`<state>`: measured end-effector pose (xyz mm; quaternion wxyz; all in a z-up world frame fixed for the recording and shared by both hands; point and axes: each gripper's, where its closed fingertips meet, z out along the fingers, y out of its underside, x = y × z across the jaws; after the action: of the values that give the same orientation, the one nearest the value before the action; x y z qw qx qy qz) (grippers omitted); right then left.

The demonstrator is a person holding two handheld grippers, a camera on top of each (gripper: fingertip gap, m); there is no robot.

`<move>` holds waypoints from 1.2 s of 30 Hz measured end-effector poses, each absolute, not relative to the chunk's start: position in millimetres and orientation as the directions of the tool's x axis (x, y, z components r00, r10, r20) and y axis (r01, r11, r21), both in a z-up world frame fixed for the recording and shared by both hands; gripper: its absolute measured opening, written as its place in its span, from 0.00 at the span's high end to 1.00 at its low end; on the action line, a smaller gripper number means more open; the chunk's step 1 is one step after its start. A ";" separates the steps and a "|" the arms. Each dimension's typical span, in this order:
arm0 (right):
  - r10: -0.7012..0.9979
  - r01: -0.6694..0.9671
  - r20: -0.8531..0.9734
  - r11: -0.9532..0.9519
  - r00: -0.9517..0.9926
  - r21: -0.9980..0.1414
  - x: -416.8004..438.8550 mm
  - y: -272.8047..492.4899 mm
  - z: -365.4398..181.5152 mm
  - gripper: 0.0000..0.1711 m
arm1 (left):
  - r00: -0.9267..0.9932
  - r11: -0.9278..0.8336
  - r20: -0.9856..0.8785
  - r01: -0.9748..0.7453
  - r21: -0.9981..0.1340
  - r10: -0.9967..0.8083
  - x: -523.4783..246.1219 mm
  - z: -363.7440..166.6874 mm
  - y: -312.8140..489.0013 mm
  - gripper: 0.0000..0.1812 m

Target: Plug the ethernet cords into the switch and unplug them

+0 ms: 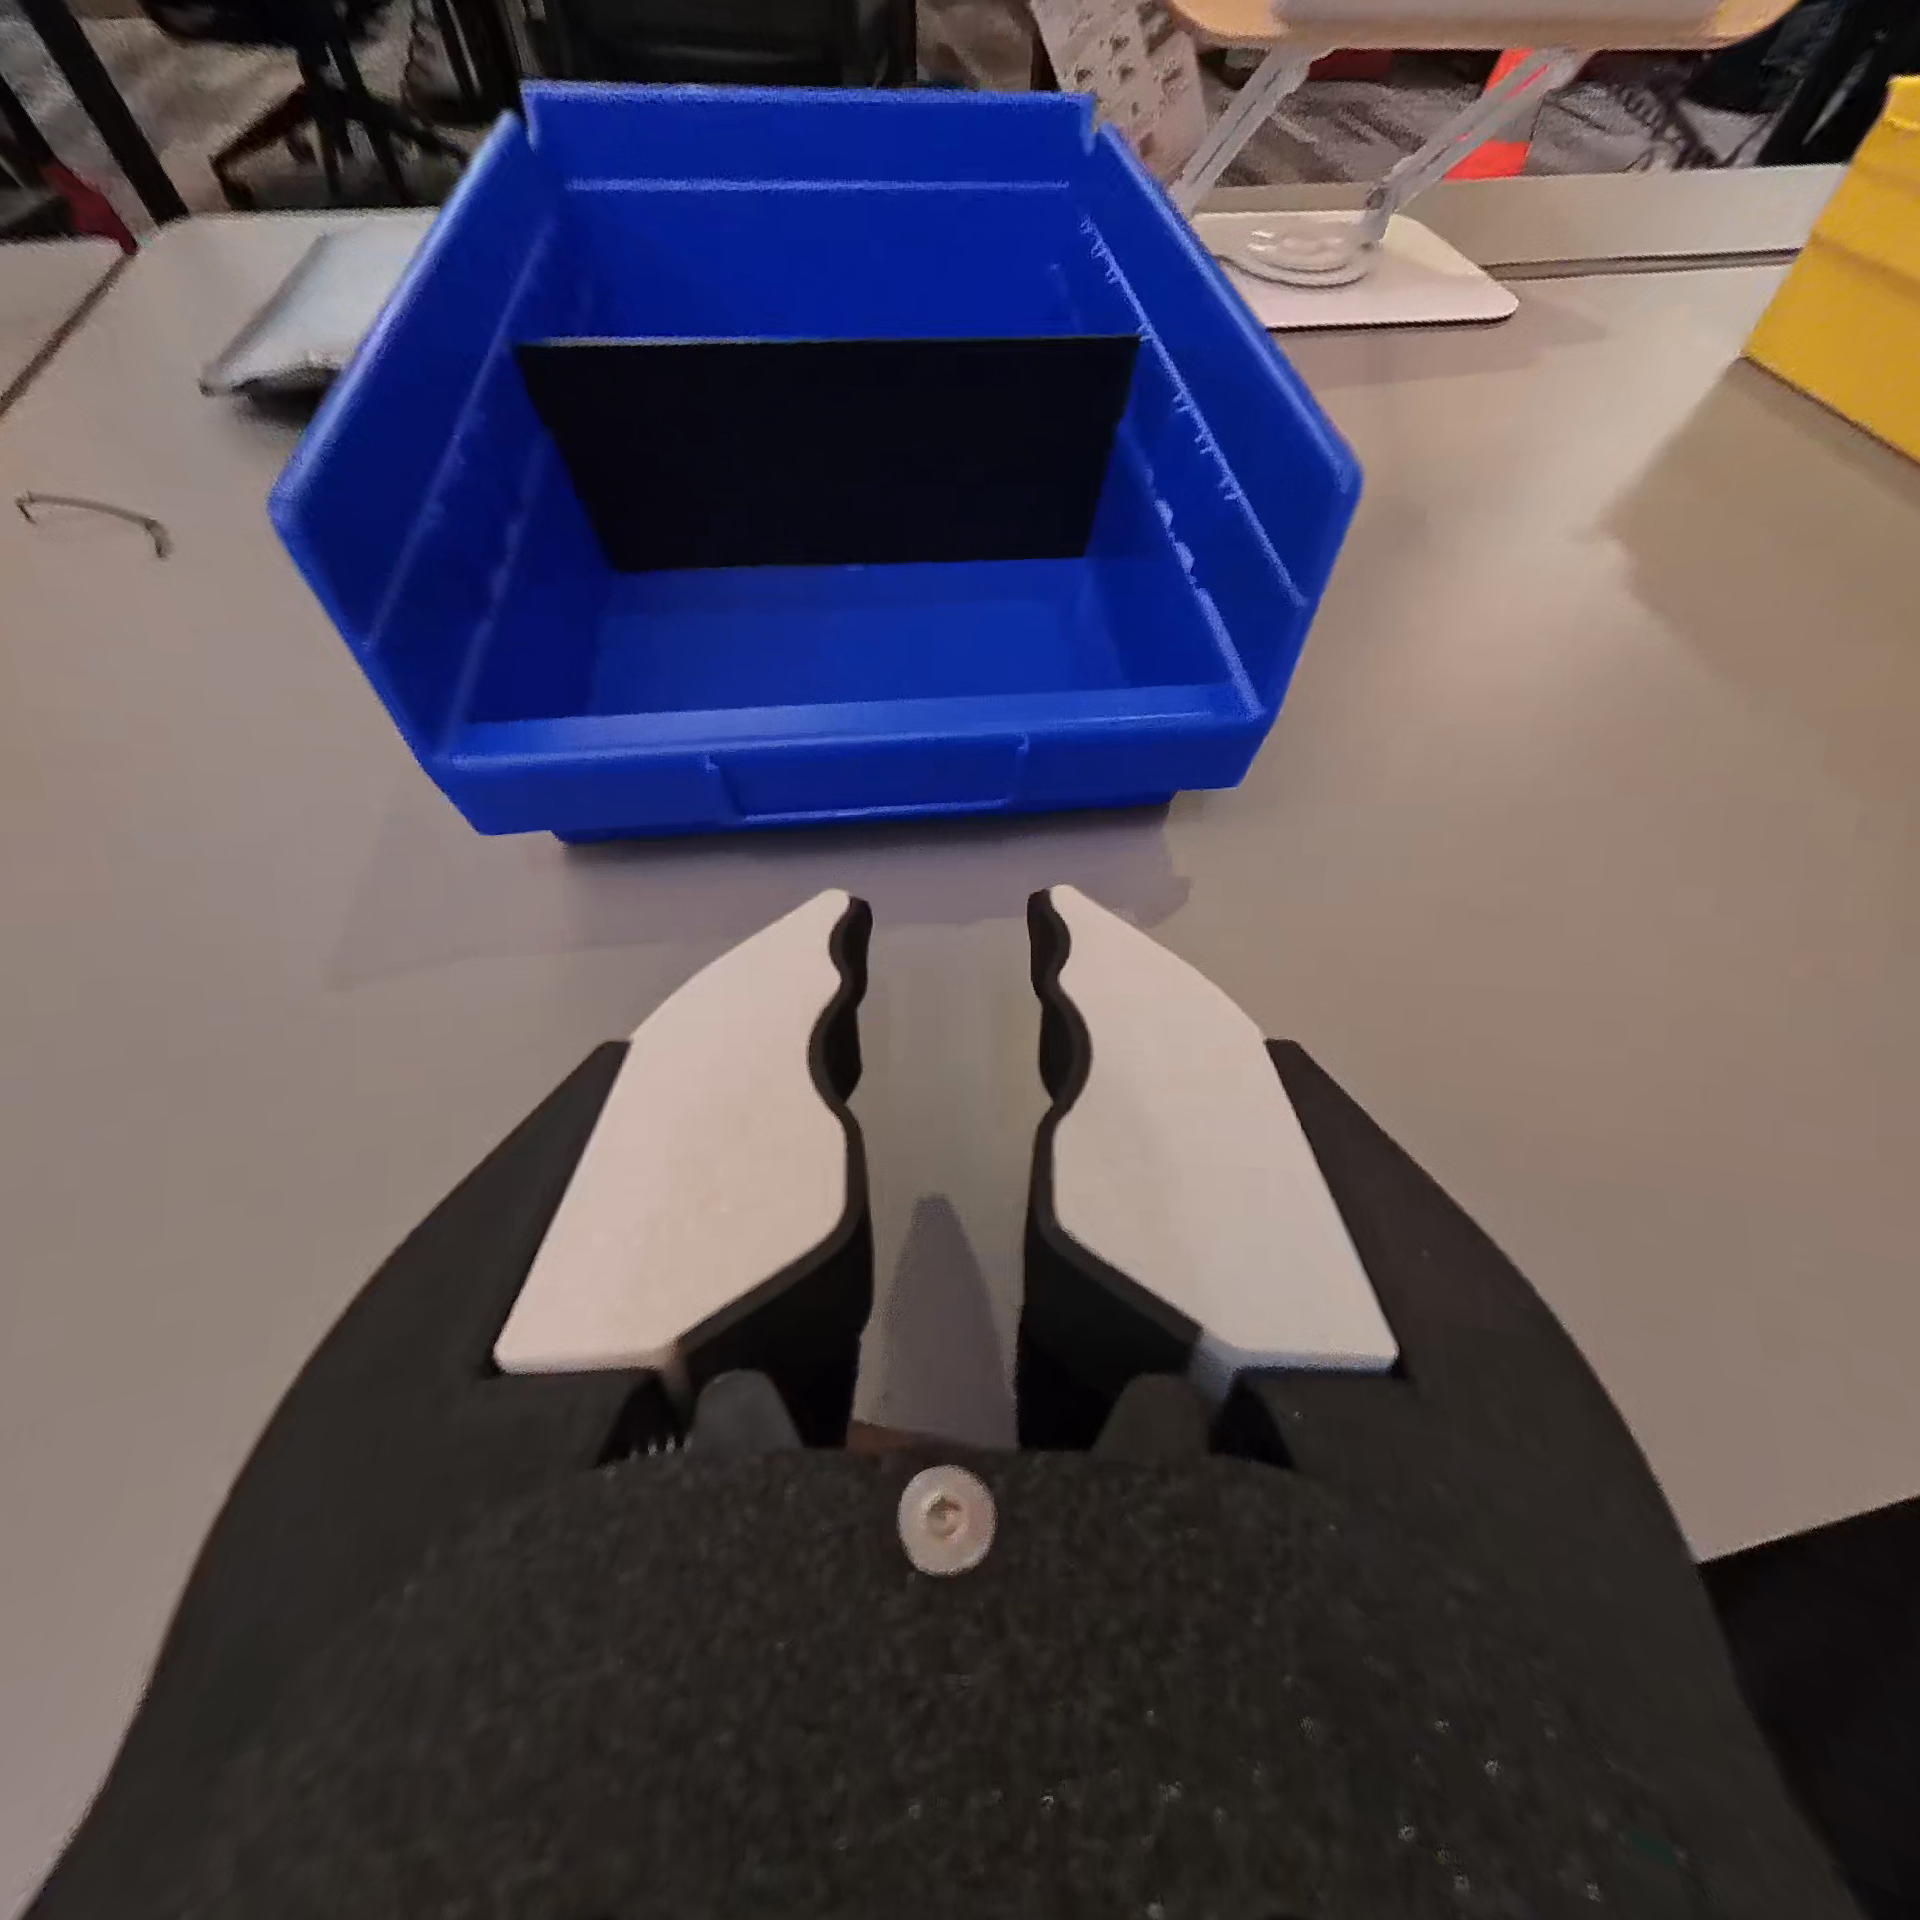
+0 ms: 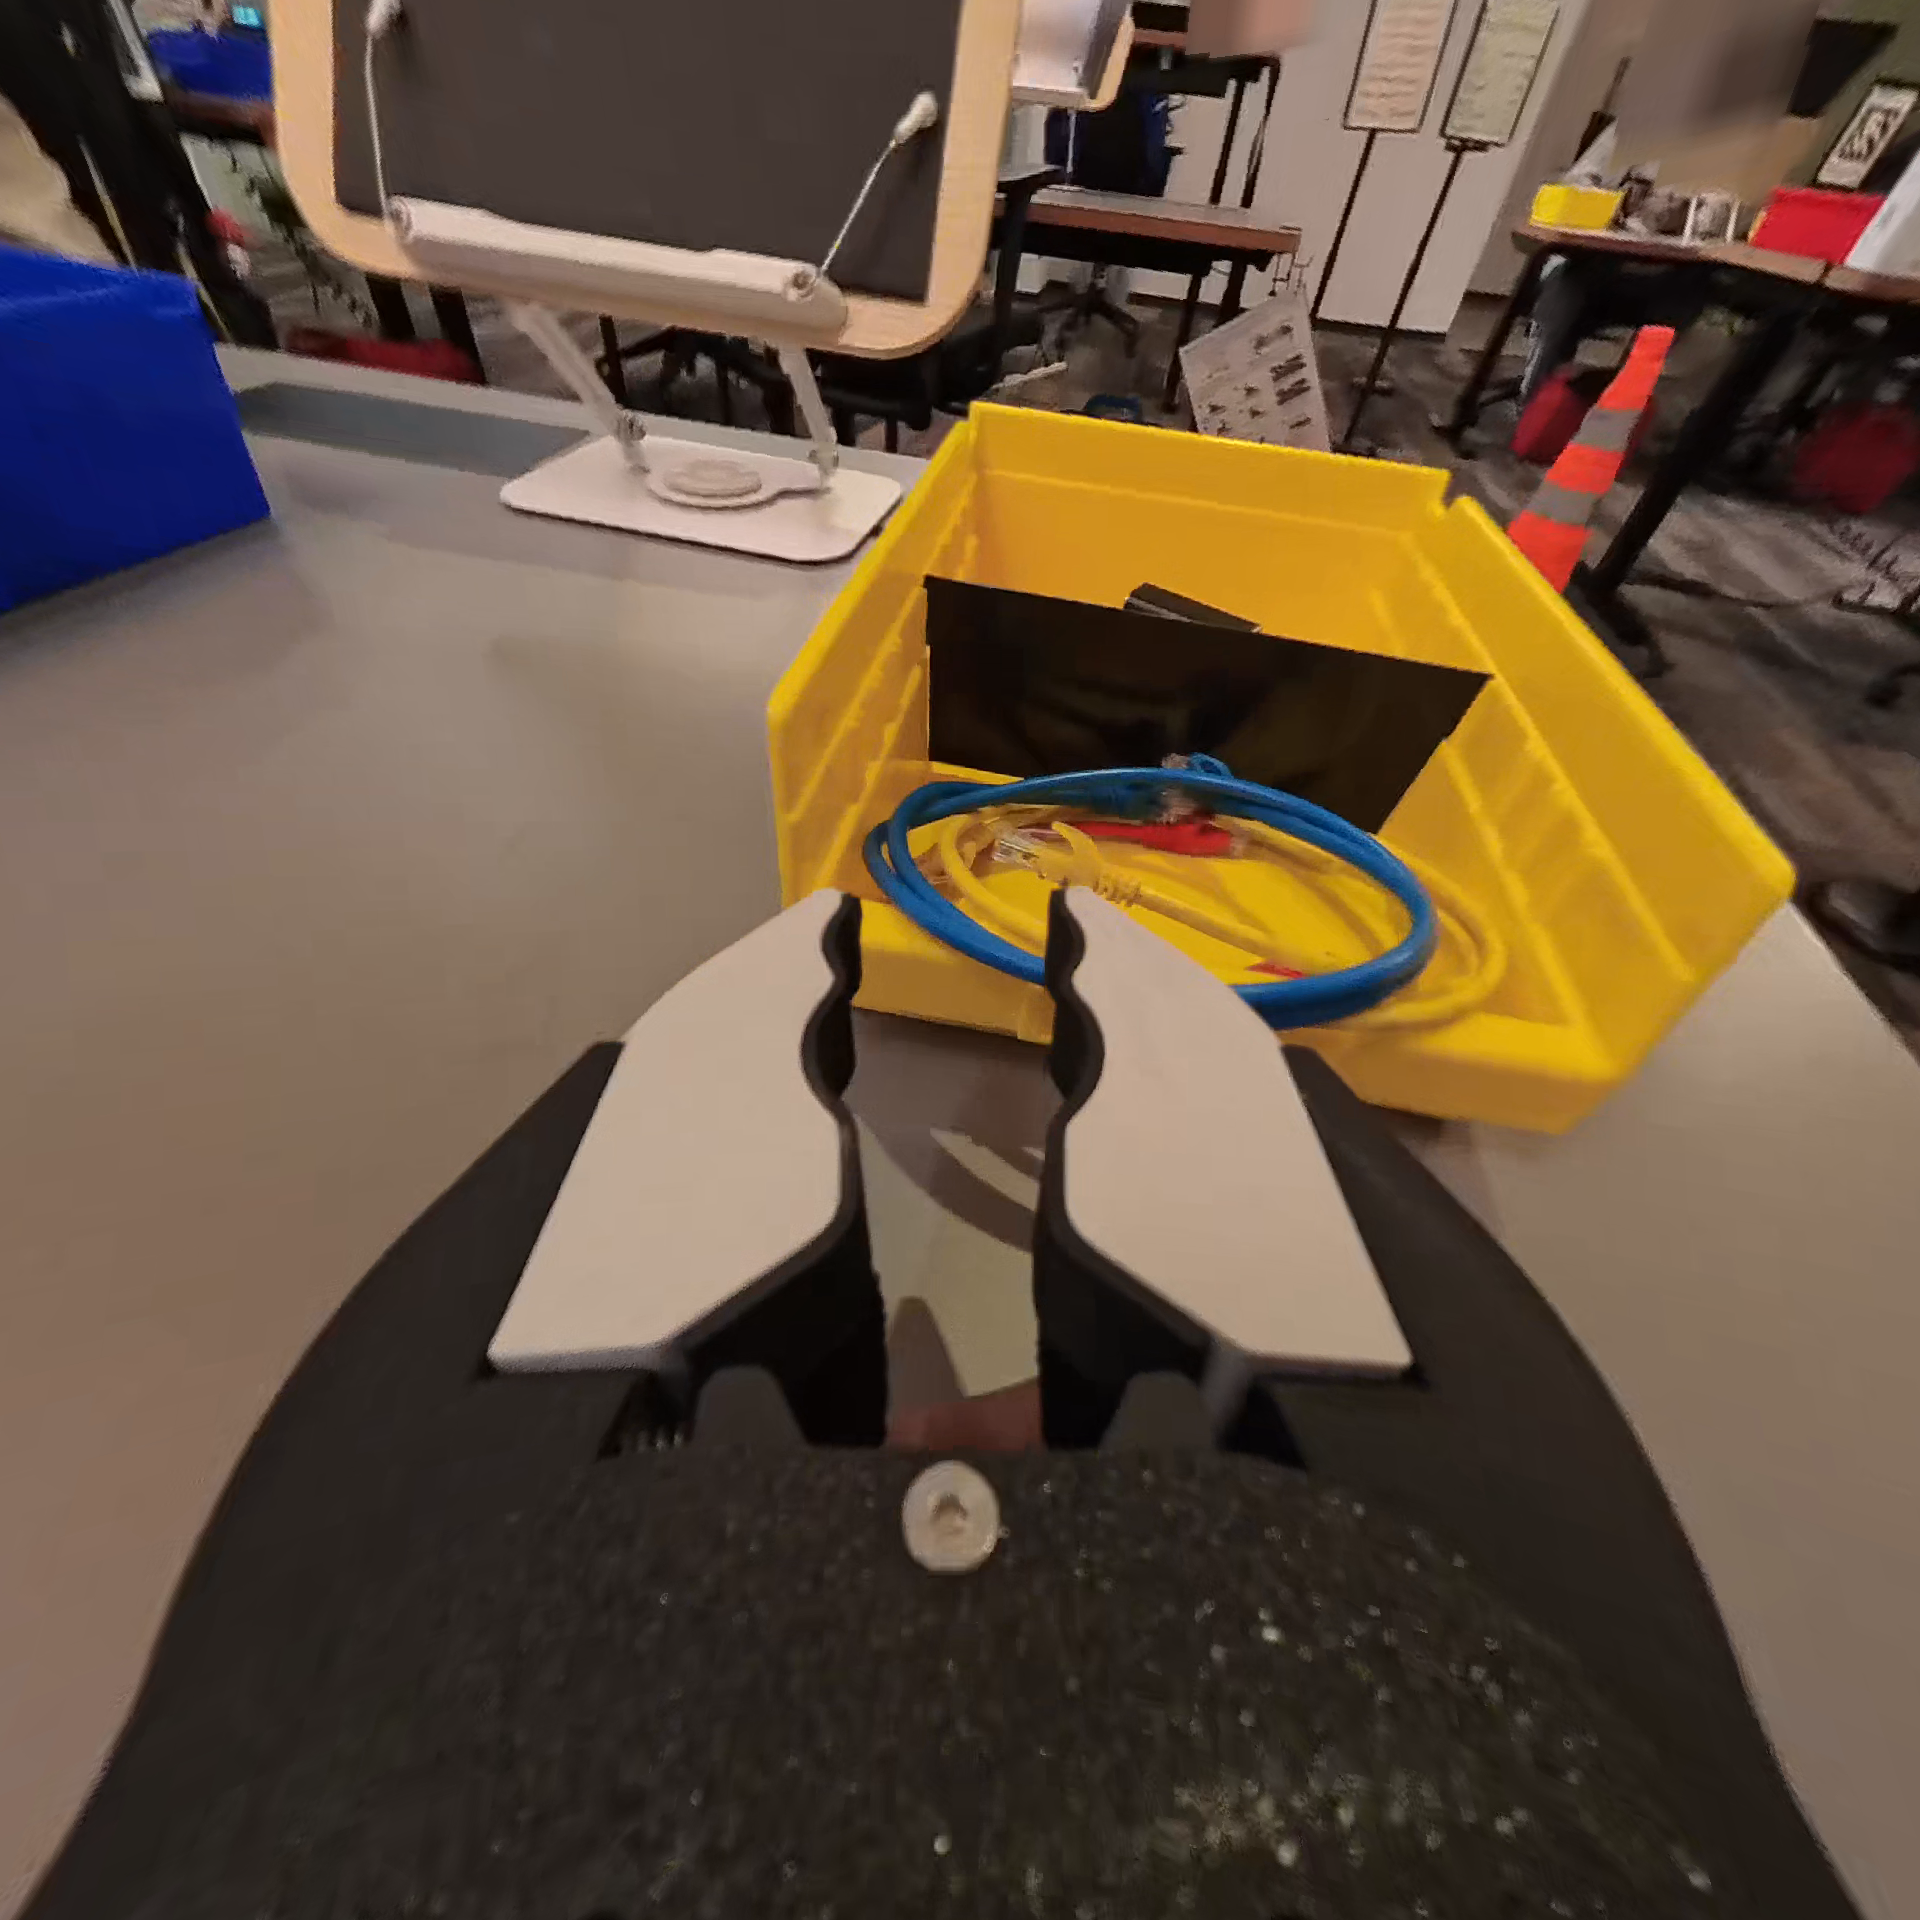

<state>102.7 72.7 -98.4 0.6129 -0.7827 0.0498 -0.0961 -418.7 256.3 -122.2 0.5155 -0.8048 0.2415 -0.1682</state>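
So the cords [image 2: 1143, 883] are sitting coiled in the front compartment of the yellow bin [image 2: 1621, 831]: a blue loop [image 2: 1340, 987] around the outside, a yellow cord [image 2: 1081, 862] and a red one [image 2: 1153, 836] inside it, plugs bunched near the black divider [image 2: 1143, 696]; the coil lies flat, stretched left to right; it's straight ahead of the right hand-held gripper [image 2: 951, 909] and just beyond its tips, so that one's clearly closer; its jaws stand a narrow gap apart, holding nothing. The left hand-held gripper [image 1: 948, 904] has the same narrow gap, also empty, hanging over the table [image 1: 1558, 935] facing an empty blue bin [image 1: 364, 499]. Can't spot the switch; something dark pokes up behind the divider, can't tell what.
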 end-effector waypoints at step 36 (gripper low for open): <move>-0.099 -0.041 -0.010 -0.310 0.995 -0.950 39.0 139.2 -109.6 0.64 | 0.683 -0.375 0.074 -0.305 -0.876 -0.727 -337.9 -142.9 213.6 0.80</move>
<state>39.0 139.2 -109.6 0.5857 -0.8090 0.0433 -0.0251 -337.9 213.6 -142.9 0.4557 -0.7961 0.3239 -0.2317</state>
